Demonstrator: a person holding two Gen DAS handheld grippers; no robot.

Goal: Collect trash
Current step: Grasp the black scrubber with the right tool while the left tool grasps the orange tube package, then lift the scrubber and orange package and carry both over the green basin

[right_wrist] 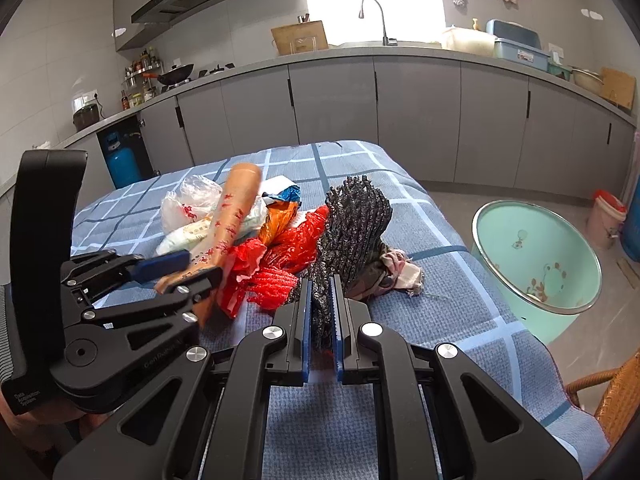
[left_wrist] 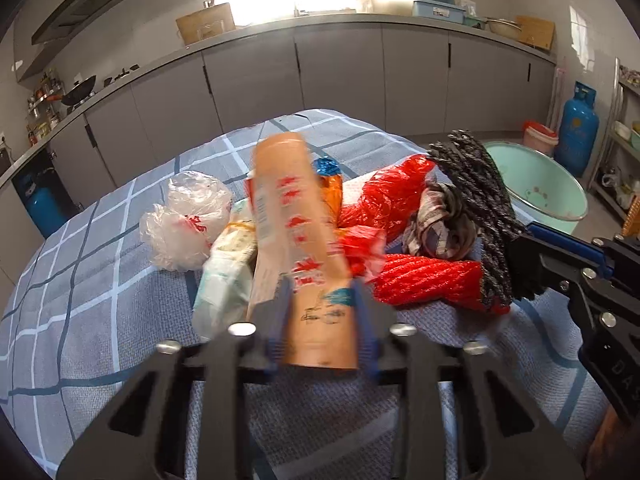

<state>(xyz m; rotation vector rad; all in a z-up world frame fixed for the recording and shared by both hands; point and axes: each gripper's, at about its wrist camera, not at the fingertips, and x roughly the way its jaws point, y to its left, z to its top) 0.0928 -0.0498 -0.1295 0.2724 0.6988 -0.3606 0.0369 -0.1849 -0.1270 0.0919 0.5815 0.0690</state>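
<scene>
A heap of trash lies on the blue checked tablecloth (left_wrist: 92, 288). My left gripper (left_wrist: 322, 288) is shut on a long orange tube pack (left_wrist: 292, 216) with red print, whose far end tilts up over the heap. The right wrist view shows that left gripper (right_wrist: 204, 266) holding the tube (right_wrist: 236, 208). My right gripper (right_wrist: 322, 284) is shut on a dark knitted glove bundle (right_wrist: 356, 216) with a red cuff (right_wrist: 272, 284), standing upright. A clear plastic bag (left_wrist: 188, 220), a red plastic bag (left_wrist: 384, 196), a white-green packet (left_wrist: 224, 280) and a rag (left_wrist: 440, 220) lie in the heap.
A mint-green basin (right_wrist: 536, 256) stands on the floor right of the table. Beside it are a red-lidded bucket (right_wrist: 606, 216) and a blue gas cylinder (left_wrist: 576, 128). A wicker chair (right_wrist: 616, 396) is at the table's near right corner. Grey kitchen cabinets (right_wrist: 332, 100) run behind.
</scene>
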